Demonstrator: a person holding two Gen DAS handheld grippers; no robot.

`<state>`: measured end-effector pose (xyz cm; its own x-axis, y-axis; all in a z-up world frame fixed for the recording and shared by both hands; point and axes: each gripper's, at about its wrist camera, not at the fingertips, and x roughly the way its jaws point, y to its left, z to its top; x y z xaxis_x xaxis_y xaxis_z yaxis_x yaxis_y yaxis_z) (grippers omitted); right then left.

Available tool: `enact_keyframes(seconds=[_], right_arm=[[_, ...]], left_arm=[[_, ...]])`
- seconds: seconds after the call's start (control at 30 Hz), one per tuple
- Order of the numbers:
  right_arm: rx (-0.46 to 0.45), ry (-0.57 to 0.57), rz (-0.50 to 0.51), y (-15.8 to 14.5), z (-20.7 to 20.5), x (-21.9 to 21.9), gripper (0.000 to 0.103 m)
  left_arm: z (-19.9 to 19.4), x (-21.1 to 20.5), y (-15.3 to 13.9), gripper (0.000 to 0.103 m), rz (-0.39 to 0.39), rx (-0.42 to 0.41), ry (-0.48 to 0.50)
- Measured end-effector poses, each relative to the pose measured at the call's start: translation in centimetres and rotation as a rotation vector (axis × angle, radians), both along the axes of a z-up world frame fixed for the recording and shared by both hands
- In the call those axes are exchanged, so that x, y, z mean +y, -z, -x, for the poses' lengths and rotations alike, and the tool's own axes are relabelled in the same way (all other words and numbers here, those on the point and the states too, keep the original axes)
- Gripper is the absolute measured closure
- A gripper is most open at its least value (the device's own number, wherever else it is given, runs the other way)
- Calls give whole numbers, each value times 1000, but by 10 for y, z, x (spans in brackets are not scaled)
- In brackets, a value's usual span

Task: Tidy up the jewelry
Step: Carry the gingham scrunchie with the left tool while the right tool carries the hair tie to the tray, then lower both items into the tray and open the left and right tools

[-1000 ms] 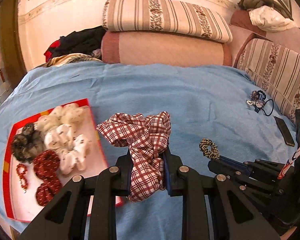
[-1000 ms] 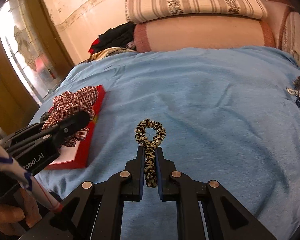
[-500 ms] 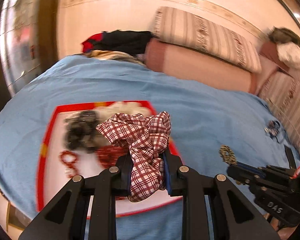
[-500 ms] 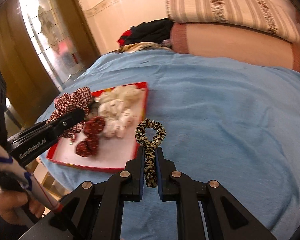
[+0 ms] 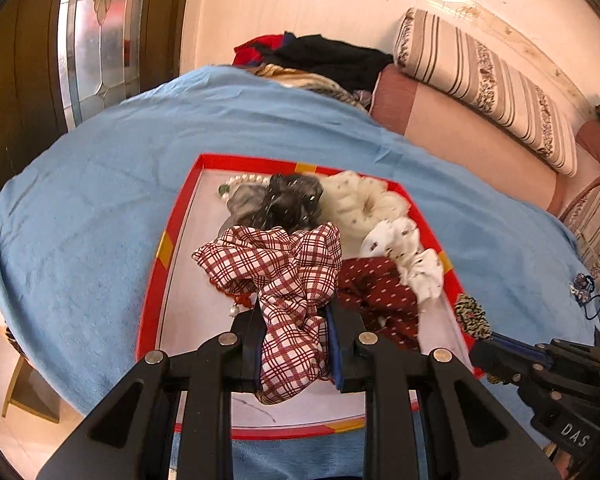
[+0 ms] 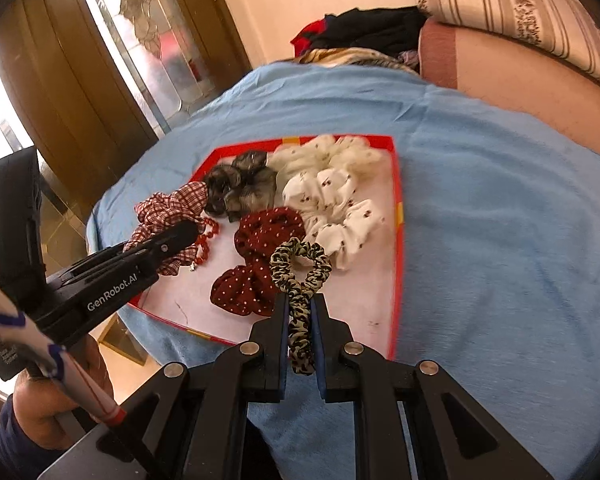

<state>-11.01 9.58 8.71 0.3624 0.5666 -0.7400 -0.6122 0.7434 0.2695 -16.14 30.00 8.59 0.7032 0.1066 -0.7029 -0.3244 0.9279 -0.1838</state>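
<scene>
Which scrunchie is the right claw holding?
The thin leopard-print scrunchie, pinched in the right claw. It is narrower than the fabric ones in the red tray and the plaid scrunchie in the left claw.

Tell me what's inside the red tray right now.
The red tray holds white scrunchies, dark grey ones, maroon dotted ones, red beads and a pearl string. Whatever lies beneath the pile is hidden.

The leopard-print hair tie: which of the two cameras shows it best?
The right wrist view. There the leopard-print hair tie hangs centred in the right claw, loop and pinched tail both visible over the red tray. The left wrist view catches only a small part at the right, by the tray's edge.
</scene>
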Motion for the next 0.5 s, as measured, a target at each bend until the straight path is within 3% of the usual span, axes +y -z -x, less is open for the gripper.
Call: enact_keyframes(seconds=[0.5], right_arm=[[54, -17, 45, 32, -17, 31, 90]], left_arm=[[-11, 6, 30, 80, 25, 79, -26]])
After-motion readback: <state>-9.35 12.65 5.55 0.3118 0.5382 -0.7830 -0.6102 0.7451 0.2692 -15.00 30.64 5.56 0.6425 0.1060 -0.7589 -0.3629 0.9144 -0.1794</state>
